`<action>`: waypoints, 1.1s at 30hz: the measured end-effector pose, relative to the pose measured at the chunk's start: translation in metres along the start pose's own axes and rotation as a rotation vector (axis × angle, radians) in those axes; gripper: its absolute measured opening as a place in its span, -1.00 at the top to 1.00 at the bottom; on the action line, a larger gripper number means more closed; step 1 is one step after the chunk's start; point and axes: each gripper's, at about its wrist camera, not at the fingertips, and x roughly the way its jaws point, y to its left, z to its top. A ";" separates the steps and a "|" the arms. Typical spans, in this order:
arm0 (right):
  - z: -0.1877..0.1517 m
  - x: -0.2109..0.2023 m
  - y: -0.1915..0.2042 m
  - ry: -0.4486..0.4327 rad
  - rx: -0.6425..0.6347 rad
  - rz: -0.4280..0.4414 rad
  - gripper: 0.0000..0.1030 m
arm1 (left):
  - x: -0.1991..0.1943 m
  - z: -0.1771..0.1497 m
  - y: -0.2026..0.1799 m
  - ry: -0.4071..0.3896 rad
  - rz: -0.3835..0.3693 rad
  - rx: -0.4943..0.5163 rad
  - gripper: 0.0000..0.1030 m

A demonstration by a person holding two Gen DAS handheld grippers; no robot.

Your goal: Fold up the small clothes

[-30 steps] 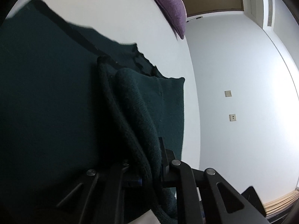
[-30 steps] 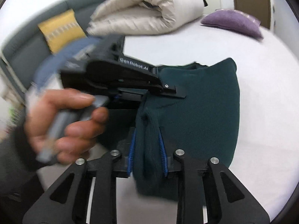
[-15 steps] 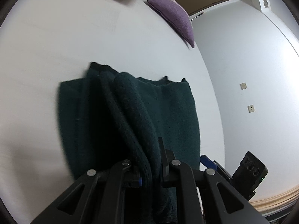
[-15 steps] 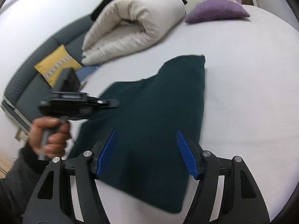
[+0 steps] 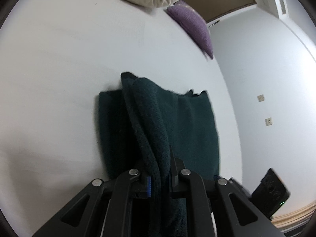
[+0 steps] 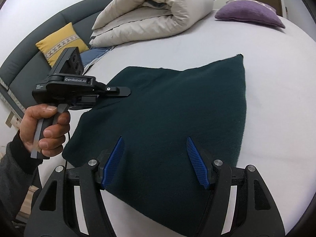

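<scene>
Right claw (image 6: 156, 162) has released the garment (image 6: 177, 108); left claw (image 5: 159, 179) still grips it.

Garment (image 6: 177, 106) is lying flat on bed (image 6: 276, 98). Left gripper (image 6: 120, 91) is sitting at its left edge; right gripper (image 6: 156, 158) is hovering over its near end. Rolled duvet (image 6: 154, 9) is lying behind garment, with pillow (image 6: 250, 11) to duvet's right and cushion (image 6: 61, 41) to its left on sofa (image 6: 29, 59).

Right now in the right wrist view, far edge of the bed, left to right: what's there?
Yellow cushion → rolled cream duvet → purple pillow.
</scene>
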 end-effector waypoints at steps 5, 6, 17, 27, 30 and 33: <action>-0.001 0.018 0.003 0.027 0.010 -0.017 -0.23 | 0.011 -0.007 0.022 -0.025 -0.036 -0.084 0.75; -0.001 0.019 0.002 0.026 0.012 -0.017 -0.23 | 0.010 -0.008 0.023 -0.031 -0.036 -0.085 0.75; -0.001 0.018 0.006 0.035 0.029 -0.008 -0.22 | 0.009 -0.011 0.029 -0.039 -0.018 -0.093 0.70; 0.005 -0.017 -0.018 -0.056 0.187 0.193 -0.23 | -0.064 -0.054 -0.049 -0.270 0.179 0.153 0.63; 0.006 -0.026 -0.038 -0.081 0.297 0.341 -0.22 | -0.036 -0.078 -0.074 -0.201 0.253 0.274 0.63; -0.008 0.001 -0.062 0.033 0.404 0.403 -0.22 | -0.003 -0.082 -0.058 -0.126 0.310 0.246 0.66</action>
